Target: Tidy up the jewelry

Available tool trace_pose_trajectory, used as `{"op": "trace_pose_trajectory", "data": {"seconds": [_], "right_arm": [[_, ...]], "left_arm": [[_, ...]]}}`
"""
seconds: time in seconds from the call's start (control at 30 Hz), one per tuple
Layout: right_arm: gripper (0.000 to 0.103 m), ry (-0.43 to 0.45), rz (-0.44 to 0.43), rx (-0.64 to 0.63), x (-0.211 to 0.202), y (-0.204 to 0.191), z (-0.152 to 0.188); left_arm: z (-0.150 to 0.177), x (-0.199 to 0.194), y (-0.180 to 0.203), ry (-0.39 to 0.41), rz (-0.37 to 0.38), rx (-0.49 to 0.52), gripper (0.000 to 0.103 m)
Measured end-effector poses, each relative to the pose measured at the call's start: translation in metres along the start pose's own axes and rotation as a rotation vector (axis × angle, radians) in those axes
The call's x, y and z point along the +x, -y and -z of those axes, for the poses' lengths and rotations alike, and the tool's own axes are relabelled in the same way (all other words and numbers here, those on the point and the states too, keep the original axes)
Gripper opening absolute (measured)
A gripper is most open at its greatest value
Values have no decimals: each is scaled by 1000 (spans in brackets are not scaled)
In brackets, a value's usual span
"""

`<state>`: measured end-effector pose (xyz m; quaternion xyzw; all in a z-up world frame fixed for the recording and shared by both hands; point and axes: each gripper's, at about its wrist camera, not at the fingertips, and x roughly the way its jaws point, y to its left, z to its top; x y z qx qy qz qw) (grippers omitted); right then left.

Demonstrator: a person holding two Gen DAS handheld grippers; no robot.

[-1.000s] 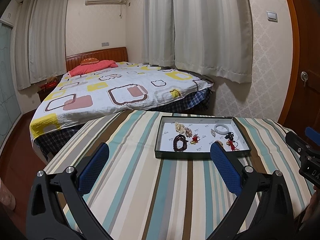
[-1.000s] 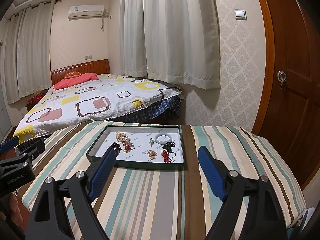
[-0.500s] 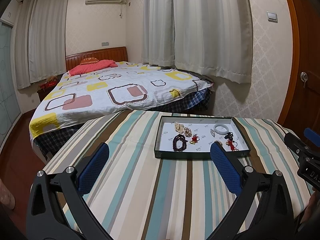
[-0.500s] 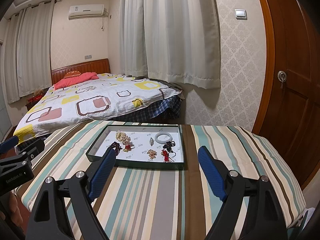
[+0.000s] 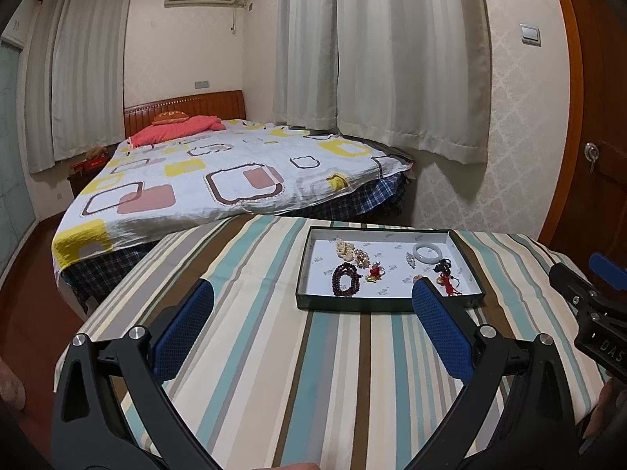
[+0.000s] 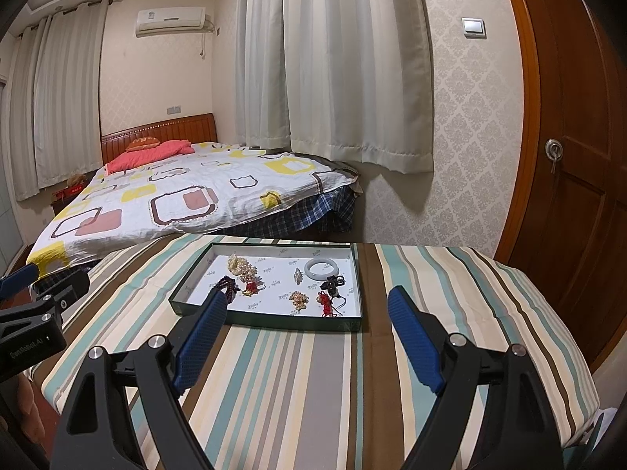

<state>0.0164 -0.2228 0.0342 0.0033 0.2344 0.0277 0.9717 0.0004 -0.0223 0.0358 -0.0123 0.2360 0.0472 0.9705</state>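
In the left wrist view, we hold the left gripper above the striped tablecloth, its jaws wide apart and holding nothing. The dark tray lies ahead on the cloth, with a white bangle and a dark bead bracelet inside it. In the right wrist view, the right gripper is also wide apart and empty, just before the tray; the bangle lies near the far right corner.
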Motion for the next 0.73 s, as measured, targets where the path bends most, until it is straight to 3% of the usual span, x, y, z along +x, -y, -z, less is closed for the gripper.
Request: {"op": "trace_pose_trajectory", "data": {"seconds": [0.73], "right_arm": [[82,-22,0,0,7,2,8]], "left_arm": [[7,14,-1,-23,18,10,99]]}}
